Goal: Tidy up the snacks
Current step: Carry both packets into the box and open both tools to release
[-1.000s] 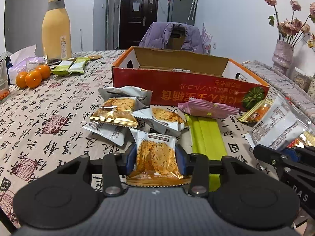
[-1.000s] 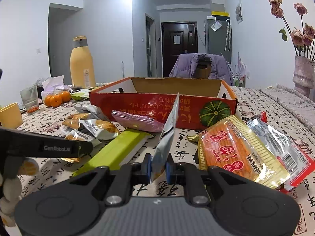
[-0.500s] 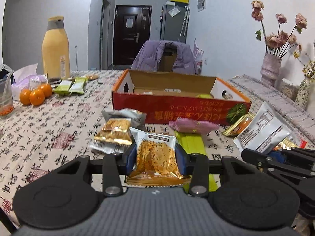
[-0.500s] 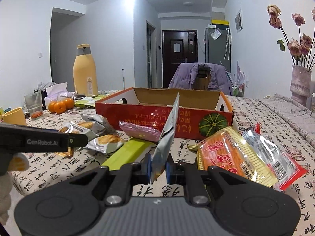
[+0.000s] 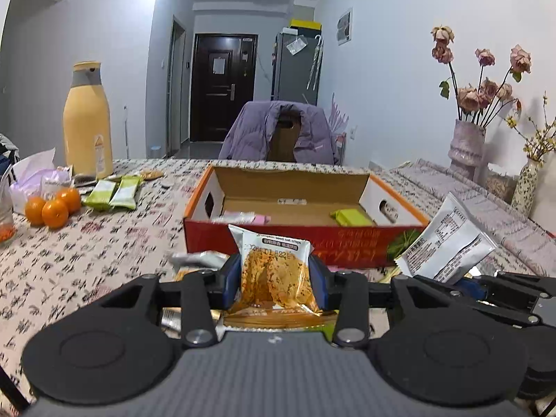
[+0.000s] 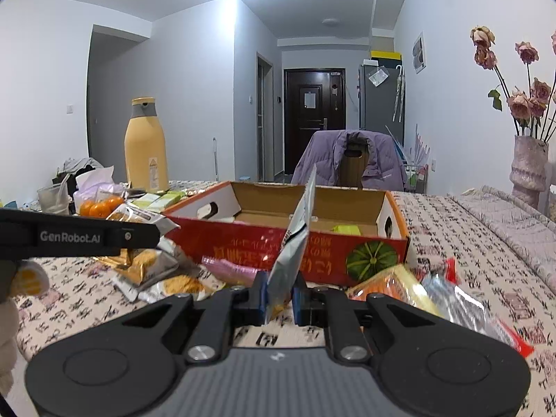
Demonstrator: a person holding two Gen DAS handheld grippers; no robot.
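Two grippers: each clamps one snack packet.
Left gripper [image 5: 274,286]: pads pressed on an orange crisp packet [image 5: 274,274], held upright at lower centre of the left view.
Right gripper [image 6: 279,295]: pinches a silver packet [image 6: 295,232] edge-on, rising up the frame's centre.
Box [image 6: 243,239]: red carton, open, just behind both packets; green and pink packets lie inside.
Table [image 5: 104,243]: loose snacks lower left in the right view; oranges [image 5: 52,208] at left.

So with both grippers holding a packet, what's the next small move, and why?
Probably carry both forward over the red box. The left gripper clamps a crisp packet, the right gripper a silver packet, both short of the box's near wall; its floor shows bare space.
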